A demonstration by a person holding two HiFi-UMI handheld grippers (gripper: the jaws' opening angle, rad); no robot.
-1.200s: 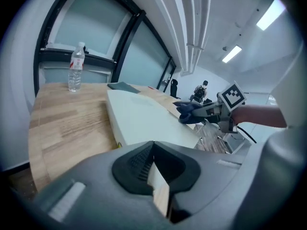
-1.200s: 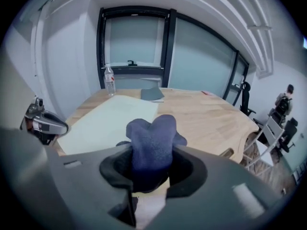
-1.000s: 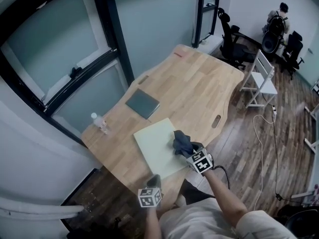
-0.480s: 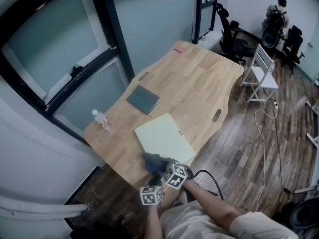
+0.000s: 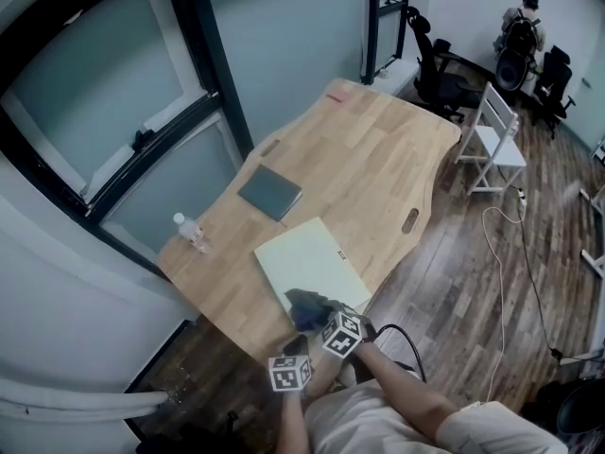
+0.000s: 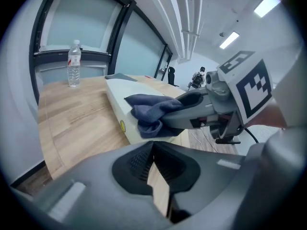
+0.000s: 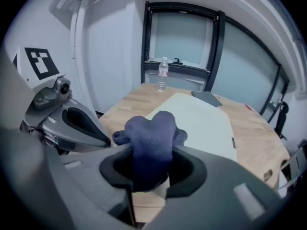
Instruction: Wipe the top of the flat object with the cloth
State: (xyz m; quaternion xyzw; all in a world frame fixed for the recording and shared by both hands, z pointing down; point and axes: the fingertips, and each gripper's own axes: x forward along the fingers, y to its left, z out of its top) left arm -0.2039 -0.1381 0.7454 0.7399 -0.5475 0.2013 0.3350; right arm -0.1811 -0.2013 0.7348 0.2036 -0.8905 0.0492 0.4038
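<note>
Cloth on near corner of flat object, bottle left

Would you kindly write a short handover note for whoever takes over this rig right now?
Right gripper: jaws shut on the blue cloth, which rests on the pale flat board's near corner.
Left gripper: jaws together, empty, beside the right one.
Done: cloth gripped and placed on the board.
Left: wipe across the top toward the far end.

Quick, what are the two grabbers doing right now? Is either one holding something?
Left gripper: shut, holding nothing.
Right gripper: shut on the crumpled dark blue cloth.
</note>
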